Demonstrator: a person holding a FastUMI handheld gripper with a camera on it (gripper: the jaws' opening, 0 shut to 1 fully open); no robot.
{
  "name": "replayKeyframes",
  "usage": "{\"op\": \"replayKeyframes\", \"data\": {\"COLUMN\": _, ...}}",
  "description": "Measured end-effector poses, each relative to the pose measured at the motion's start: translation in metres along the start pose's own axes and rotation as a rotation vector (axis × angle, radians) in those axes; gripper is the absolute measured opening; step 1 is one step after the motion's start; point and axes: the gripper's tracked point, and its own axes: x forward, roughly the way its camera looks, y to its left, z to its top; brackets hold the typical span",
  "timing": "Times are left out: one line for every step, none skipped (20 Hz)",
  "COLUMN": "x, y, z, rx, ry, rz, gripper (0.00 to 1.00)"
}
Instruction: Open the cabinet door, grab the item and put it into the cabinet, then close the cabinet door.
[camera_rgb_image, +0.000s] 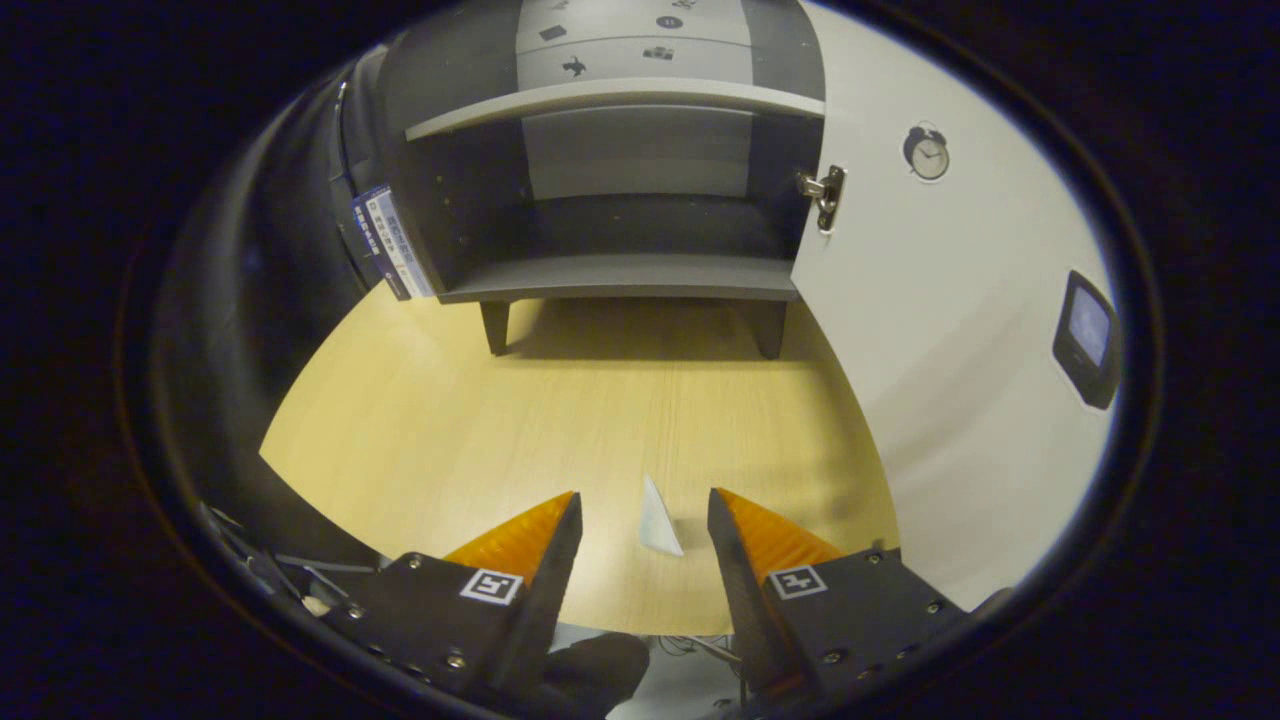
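Because the tool (645, 520) stands open around the thin white item (658, 522) on the bench (560, 420), an off-centre closing could push it flat before it reaches the open cabinet (620, 275).

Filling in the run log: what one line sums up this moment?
door: open | cabinet: lower shelf bare | item: on table, between fingers | gripper: open, not gripping
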Motion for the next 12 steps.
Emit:
{"op": "replayKeyframes", "data": {"x": 0.006, "y": 0.0, "z": -0.003, "rx": -0.01, "ry": 0.012, "rz": 0.001, "gripper": 0.75}}
{"op": "replayKeyframes", "data": {"x": 0.009, "y": -0.001, "z": -0.006, "rx": -0.014, "ry": 0.026, "rz": 0.001, "gripper": 0.75}}
{"op": "replayKeyframes", "data": {"x": 0.013, "y": 0.0, "z": -0.01, "rx": -0.014, "ry": 0.042, "rz": 0.005, "gripper": 0.75}}
{"op": "replayKeyframes", "data": {"x": 0.016, "y": 0.001, "z": -0.015, "rx": -0.012, "ry": 0.055, "rz": 0.011, "gripper": 0.75}}
{"op": "replayKeyframes", "data": {"x": 0.02, "y": 0.002, "z": -0.019, "rx": -0.013, "ry": 0.069, "rz": 0.015, "gripper": 0.75}}
{"op": "replayKeyframes", "data": {"x": 0.024, "y": 0.003, "z": -0.024, "rx": -0.018, "ry": 0.081, "rz": 0.015, "gripper": 0.75}}
{"op": "replayKeyframes", "data": {"x": 0.027, "y": 0.002, "z": -0.03, "rx": -0.021, "ry": 0.094, "rz": 0.012, "gripper": 0.75}}
{"op": "replayKeyframes", "data": {"x": 0.029, "y": 0.003, "z": -0.034, "rx": -0.021, "ry": 0.104, "rz": 0.017, "gripper": 0.75}}
{"op": "replayKeyframes", "data": {"x": 0.031, "y": 0.004, "z": -0.037, "rx": -0.02, "ry": 0.111, "rz": 0.016, "gripper": 0.7}}
{"op": "replayKeyframes", "data": {"x": 0.032, "y": 0.004, "z": -0.039, "rx": -0.02, "ry": 0.115, "rz": 0.017, "gripper": 0.64}}
{"op": "replayKeyframes", "data": {"x": 0.039, "y": 0.001, "z": -0.042, "rx": -0.021, "ry": 0.116, "rz": 0.005, "gripper": 0.59}}
{"op": "replayKeyframes", "data": {"x": 0.035, "y": 0.003, "z": -0.044, "rx": -0.01, "ry": 0.126, "rz": 0.016, "gripper": 0.54}}
